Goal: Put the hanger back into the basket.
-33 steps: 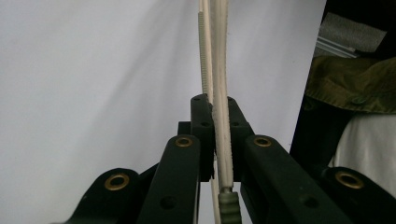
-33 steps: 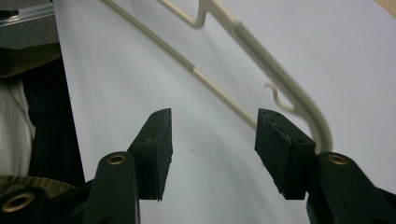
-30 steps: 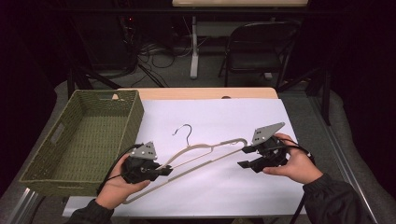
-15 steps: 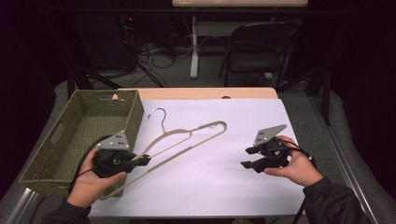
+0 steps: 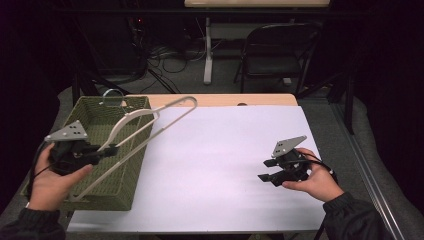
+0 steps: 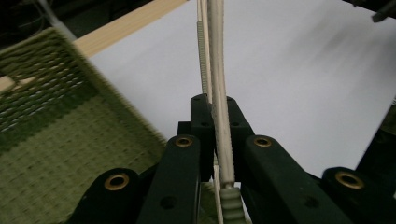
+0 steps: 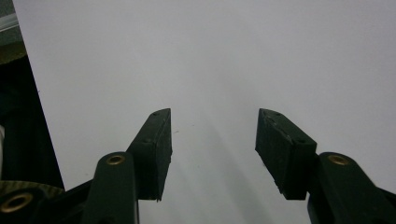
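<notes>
Over the table's left edge, the left gripper [image 5: 111, 149] pinches a cream wooden clothes hanger [image 5: 150, 126] above the green woven basket [image 5: 125, 172]; lower it flat inside, while the right gripper [image 5: 266, 170] waits spread.

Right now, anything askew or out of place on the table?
Only the hanger: the left tool is shut on it, holding it tilted, partly over the green basket and partly over the white table, not lying in either. The right tool is open over bare table. No damage or spills.
</notes>
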Tool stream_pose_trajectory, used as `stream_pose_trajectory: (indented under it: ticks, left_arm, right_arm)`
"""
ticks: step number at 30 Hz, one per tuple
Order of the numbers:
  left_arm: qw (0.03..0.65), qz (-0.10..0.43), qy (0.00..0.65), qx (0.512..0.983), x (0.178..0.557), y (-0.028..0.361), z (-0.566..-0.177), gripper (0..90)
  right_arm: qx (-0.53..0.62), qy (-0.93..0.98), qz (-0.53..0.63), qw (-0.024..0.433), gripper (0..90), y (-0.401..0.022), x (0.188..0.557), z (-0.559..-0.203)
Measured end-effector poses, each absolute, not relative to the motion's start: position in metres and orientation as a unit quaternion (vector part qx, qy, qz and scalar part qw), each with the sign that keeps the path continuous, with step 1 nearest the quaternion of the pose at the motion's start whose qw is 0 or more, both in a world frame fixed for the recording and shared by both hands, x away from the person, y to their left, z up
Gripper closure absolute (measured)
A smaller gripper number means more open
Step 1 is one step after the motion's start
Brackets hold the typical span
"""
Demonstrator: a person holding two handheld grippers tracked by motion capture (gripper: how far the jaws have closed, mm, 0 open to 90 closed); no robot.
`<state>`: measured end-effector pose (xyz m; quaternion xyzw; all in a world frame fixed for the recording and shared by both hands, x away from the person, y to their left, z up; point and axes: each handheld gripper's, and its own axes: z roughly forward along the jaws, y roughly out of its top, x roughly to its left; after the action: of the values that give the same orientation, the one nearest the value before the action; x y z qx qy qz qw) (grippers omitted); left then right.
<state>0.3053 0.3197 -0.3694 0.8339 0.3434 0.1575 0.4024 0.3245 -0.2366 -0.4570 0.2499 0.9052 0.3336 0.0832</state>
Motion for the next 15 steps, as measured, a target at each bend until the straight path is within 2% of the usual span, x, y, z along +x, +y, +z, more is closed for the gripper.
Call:
stream_pose_trajectory:
  ticks: [10,15]
  left_arm:
    - [0.385,0.186,0.381,0.820,0.324,0.367,-0.376,87.0]
    - [0.379,0.191,0.380,0.822,0.332,0.376,-0.383,87.0]
  right_arm:
    - [0.257,0.908,0.320,0.082,45.2,-0.235,0.327,-0.463]
    - [0.259,0.904,0.329,0.083,45.2,-0.235,0.328,-0.464]
